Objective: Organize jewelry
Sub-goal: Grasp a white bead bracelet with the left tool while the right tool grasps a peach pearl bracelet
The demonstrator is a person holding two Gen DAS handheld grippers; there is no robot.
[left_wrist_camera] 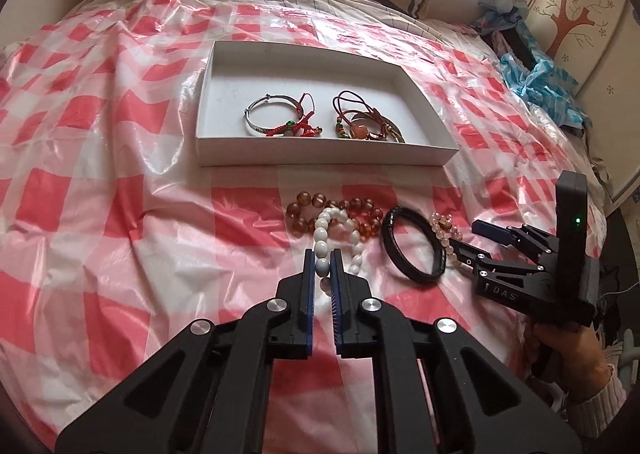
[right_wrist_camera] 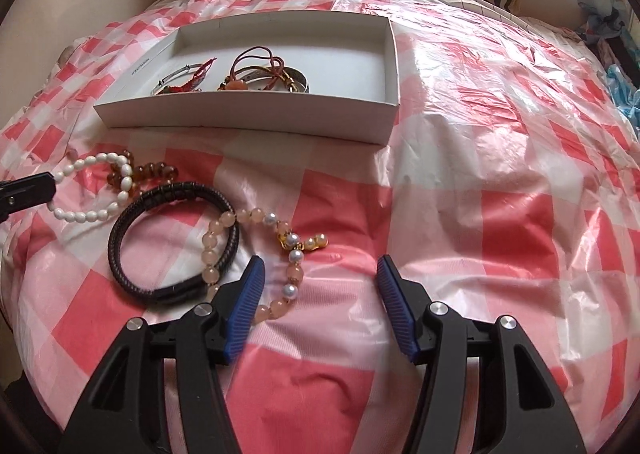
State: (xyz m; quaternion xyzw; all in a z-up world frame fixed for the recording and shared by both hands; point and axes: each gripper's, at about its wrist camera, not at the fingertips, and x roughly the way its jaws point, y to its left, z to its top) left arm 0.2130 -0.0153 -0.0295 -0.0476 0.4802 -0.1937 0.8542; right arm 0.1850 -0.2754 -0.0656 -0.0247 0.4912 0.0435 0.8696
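The left gripper (left_wrist_camera: 323,266) pinches the limp white bead bracelet (left_wrist_camera: 320,234) near the box (left_wrist_camera: 320,156); the right gripper (right_wrist_camera: 320,270) gapes empty.

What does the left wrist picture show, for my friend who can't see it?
The left claw pinches a white bead bracelet on a pink checked sheet. Behind sits a white box holding bangles.
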